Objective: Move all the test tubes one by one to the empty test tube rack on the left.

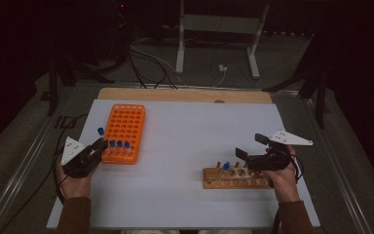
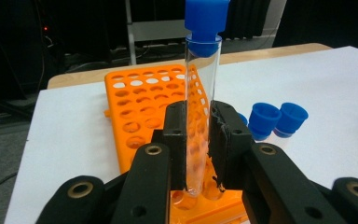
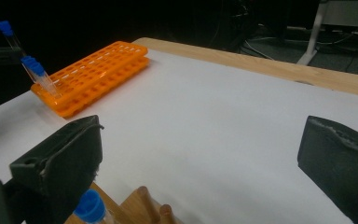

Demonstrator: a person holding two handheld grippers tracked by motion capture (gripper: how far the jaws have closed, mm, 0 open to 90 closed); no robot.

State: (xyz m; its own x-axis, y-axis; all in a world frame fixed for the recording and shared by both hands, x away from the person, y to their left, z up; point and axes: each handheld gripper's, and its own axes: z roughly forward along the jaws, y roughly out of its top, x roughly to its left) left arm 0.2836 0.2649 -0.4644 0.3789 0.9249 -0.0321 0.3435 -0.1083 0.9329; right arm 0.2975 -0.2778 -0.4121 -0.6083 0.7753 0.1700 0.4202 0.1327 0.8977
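Scene: white table [image 1: 185, 161], person seated at its near edge, a gripper in each hand; orange rack [image 1: 124, 131] at left, wooden rack [image 1: 233, 178] at right.
Left gripper [image 2: 197, 140]: jaws clamped on a clear tube [image 2: 201, 116] with a blue cap [image 2: 206, 21], held upright above the near end of the orange rack; the tube's round bottom hangs just over the near holes, not yet seated as far as the left gripper view tells.
Right gripper [image 3: 200, 149]: jaws wide apart, nothing between them, hovering just above the wooden rack.
Other tubes: three blue-capped tubes [image 1: 120, 144] stand in the orange rack's near row; one more, blue-capped [image 1: 226, 166], stands in the wooden rack, just under the right gripper.
Step in hand: by the look of it, moving tubes from the wooden rack to the orange one; the left hand is about to seat its tube.
Next move: likely calls for centring the tube's bottom over a free hole, keeping it upright, lowering it straight through both tiers, then opening the jaws; a tilt could catch the rim or knock the capped neighbours.
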